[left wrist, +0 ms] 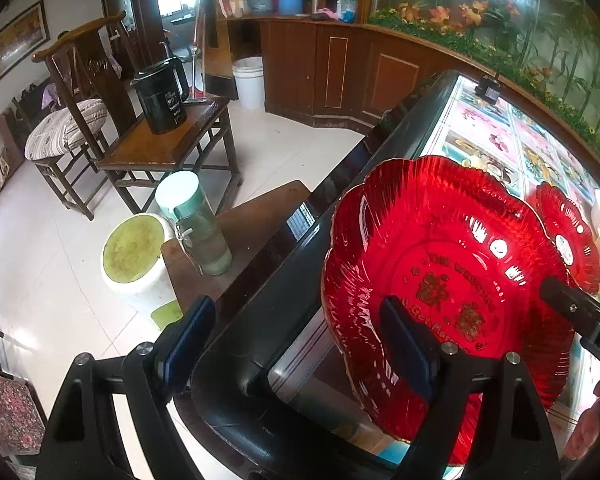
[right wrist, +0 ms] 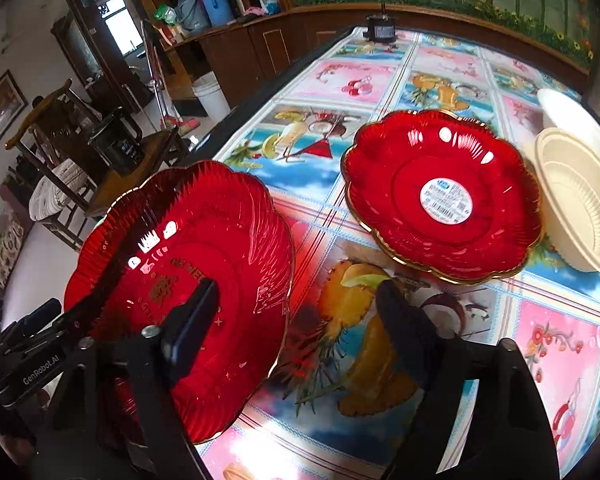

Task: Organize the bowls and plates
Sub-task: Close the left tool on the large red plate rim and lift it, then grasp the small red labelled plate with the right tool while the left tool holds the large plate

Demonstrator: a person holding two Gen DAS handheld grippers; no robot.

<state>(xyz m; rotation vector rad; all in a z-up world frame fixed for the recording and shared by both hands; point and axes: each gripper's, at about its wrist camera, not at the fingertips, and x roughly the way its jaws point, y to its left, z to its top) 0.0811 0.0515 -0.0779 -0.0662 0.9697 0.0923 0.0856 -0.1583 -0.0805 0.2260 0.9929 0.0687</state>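
We hold our left gripper (left wrist: 300,340) wide open, one finger over the red gold-lettered plate (left wrist: 440,300) at the desk (right wrist: 380,80) edge. Our right gripper (right wrist: 296,320) is wide open too, that plate beside its left finger. A second red plate (right wrist: 444,196) lies ahead, touching white bowls (right wrist: 580,200).

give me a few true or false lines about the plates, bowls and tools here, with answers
1. Two red plates are in view, the near plate and the far plate. True.
2. The far plate carries a white sticker at its centre. True.
3. The bowls are blue. False: they are white.
4. The near plate lies wholly on the table. False: it overhangs the table's edge.
5. The right tool is shut on the far plate. False: it is open and holds nothing.
6. The left tool is open. True.
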